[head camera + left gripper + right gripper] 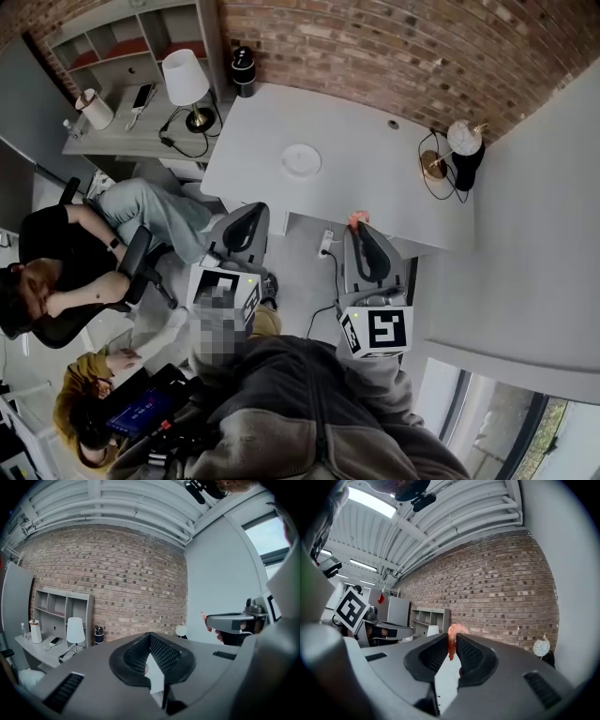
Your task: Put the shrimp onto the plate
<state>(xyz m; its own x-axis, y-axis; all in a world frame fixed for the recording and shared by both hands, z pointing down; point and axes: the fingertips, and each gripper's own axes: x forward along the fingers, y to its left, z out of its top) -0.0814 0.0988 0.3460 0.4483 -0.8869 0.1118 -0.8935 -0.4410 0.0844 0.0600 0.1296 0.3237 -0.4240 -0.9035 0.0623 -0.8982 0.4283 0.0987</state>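
Observation:
The shrimp (451, 641), orange-pink, sticks up between the jaws of my right gripper (453, 638), which is shut on it. In the head view the shrimp (357, 218) shows at the tip of the right gripper (360, 228), just off the near edge of the white table (375, 178). The white plate (301, 160) lies on the table, farther away and to the left. My left gripper (249, 212) is held beside the table's front left corner. Its jaws meet at the tip (150, 635) with nothing between them. The left gripper view shows the right gripper (233, 621) carrying the shrimp (204, 620).
A brick wall (403, 47) runs behind the table. A globe lamp (462, 139) with cables stands at the table's right end, a black cylinder (244, 70) at its back left. A side desk (122, 136) carries a white lamp (186, 82). Two people (56, 272) sit at left.

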